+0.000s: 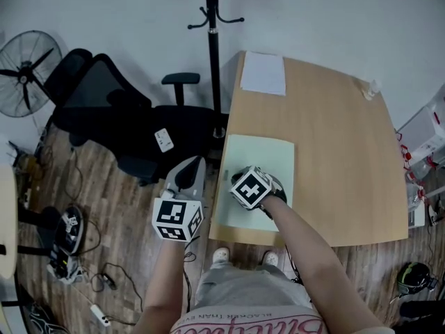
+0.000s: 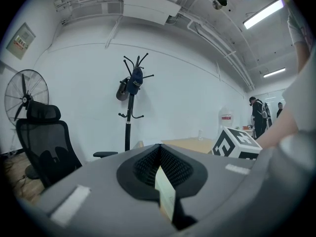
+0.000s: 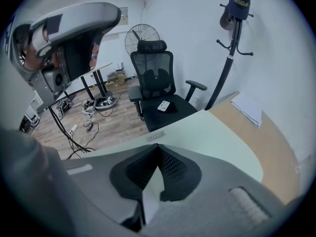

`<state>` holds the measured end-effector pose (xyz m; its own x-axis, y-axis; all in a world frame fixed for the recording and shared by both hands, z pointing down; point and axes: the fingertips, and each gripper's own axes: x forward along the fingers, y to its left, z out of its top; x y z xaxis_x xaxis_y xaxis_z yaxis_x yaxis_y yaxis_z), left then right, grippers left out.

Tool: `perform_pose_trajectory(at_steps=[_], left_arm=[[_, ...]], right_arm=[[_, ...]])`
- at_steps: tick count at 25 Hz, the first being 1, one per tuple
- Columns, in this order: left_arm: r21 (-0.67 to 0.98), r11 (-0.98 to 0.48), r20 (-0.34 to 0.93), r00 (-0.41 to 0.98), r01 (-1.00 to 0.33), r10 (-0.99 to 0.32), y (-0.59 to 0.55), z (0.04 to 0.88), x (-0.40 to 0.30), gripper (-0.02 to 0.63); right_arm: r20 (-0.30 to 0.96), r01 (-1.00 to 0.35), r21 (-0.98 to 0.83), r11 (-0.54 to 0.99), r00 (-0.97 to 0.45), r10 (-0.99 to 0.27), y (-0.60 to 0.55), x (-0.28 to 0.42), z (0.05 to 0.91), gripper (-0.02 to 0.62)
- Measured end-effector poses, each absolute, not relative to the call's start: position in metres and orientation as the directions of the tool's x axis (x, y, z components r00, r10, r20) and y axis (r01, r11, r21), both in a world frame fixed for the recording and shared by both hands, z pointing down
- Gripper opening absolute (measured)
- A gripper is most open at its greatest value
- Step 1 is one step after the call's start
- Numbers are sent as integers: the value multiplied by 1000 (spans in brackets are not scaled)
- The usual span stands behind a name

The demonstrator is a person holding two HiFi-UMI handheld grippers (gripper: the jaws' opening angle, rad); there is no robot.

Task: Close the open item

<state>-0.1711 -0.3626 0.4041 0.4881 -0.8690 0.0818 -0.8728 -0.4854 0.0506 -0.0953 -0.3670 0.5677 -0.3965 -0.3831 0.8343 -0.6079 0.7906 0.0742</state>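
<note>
Table (image 1: 348, 152) of pale wood is lying below us, and we are holding a gripper in each hand. A pale green folder (image 1: 268, 158) is lying flat at the table's near left corner, one long side running along the left edge. We are holding the right gripper (image 3: 157, 147) low over the near part of the folder, with its jaws pressed together and nothing between them; whether it is touching the folder we cannot tell. We are holding the left gripper (image 2: 159, 147) just off the table's left edge, above the wooden floor (image 1: 104, 214), with its jaws likewise pressed together and gripping nothing. A white sheet of paper (image 1: 263, 73) is lying at the far left corner. A black office chair (image 1: 139, 117), a coat stand (image 1: 212, 47) and a fan (image 1: 24, 72) are standing to the left of the table.
</note>
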Motion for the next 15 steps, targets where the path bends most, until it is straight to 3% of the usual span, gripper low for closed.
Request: perform_pose_trajectory(at_steps=[15], left_arm=[[5,-526,21,526,-851,-850,-362,378,-166,14]], right_arm=[[724,-691,79,719,-456,-517,-374,-61,503,2]])
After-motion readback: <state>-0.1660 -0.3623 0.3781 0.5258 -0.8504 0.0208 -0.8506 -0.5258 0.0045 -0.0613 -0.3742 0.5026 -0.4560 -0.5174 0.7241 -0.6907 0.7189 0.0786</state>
